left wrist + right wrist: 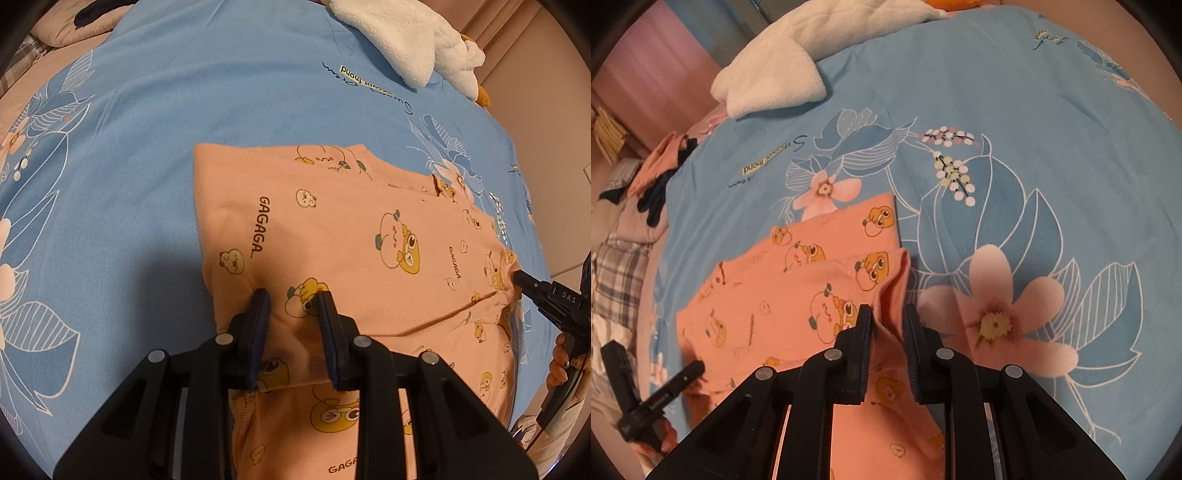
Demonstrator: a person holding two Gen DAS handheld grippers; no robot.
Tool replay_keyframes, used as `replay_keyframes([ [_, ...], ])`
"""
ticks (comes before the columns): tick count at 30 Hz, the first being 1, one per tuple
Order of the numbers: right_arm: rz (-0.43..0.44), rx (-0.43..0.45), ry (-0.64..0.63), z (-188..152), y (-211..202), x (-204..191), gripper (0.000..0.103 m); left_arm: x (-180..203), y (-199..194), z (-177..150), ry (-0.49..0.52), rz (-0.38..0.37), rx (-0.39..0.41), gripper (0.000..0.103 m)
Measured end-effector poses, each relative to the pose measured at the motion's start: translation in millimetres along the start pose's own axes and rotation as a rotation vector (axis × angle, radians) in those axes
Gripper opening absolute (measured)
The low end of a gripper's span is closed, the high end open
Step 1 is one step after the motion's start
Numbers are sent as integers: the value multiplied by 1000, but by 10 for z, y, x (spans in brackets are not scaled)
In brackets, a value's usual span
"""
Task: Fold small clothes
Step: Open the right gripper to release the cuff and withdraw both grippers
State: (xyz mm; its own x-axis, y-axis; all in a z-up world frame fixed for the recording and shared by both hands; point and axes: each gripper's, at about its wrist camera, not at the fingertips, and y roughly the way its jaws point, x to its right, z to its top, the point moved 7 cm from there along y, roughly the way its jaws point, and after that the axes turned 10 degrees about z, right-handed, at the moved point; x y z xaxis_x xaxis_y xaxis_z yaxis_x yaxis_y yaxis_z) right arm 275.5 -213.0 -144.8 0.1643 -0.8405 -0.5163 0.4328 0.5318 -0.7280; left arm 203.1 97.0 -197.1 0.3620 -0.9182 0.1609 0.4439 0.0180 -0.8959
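Bed: we see a blue bedspread [147, 129] with big flowers and leaves printed on it.

Clothes: a small pink garment [369, 236] lies flat in the middle of the bedspread, close to us. It has little yellow ducks, peach faces and the word GAGAGA on it (the print is partly upside down).

Left gripper [291, 299]: it points down at the near edge of the pink garment. Its two fingers are a little apart, and a raised bit of pink cloth sits between them. We cannot tell if the pads really press on it.

Right gripper [886, 314]: it is at the right end of the garment. A standing fold of pink cloth is between its fingers, touching the left pad. From the left camera its tip looks pressed into a bunched corner, so we say it is pinching the cloth.

Hand [561, 363]: fingers wrap the right gripper's handle at the right edge.

Far side: a white fluffy blanket [775, 85] lies at the far edge of the bed.

Left side: a plaid pillow [617, 273] and some dark clothes [653, 199] lie beside the bedspread.
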Motion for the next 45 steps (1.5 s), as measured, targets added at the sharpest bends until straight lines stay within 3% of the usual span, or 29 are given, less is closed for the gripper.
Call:
replay_keyframes([
  [2, -36, 10, -16, 1, -25, 23, 10, 3, -3, 1, 2, 2, 1, 27],
  [26, -120, -31, -37, -125, 214, 165, 10, -13, -6, 5, -10, -6, 6, 27],
  [30, -132, -25, -47, -122, 199, 153, 10, -12, -34, 17, -43, -29, 3, 34],
  [33, -173, -15, -78, -106, 148, 131, 11, 14, -103, 9, -38, -2, 7, 35],
  [35, -193, 5, -95, -89, 56, 103, 13, 34, -180, -16, -43, -12, 3, 44],
  [36, -190, 17, -98, -85, -1, 85, 15, 41, -253, -45, -55, -27, 3, 49],
  [37, -185, 32, -110, -84, -81, 44, 23, 51, -323, -60, -60, -37, 14, 52],
  [38, -183, 44, -122, -82, -142, 13, 39, 62, -420, -69, -59, -42, 35, 59],
  [40, -182, 87, -152, -78, -313, -83, 54, 88, -617, -80, -41, -36, 89, 71],
  [42, -177, 135, -188, -78, -511, -205, 56, 102, -835, -89, -27, -28, 150, 83],
  [45, -165, 180, -237, -113, -729, -367, 77, 114, -1162, -125, -27, -39, 225, 100],
])
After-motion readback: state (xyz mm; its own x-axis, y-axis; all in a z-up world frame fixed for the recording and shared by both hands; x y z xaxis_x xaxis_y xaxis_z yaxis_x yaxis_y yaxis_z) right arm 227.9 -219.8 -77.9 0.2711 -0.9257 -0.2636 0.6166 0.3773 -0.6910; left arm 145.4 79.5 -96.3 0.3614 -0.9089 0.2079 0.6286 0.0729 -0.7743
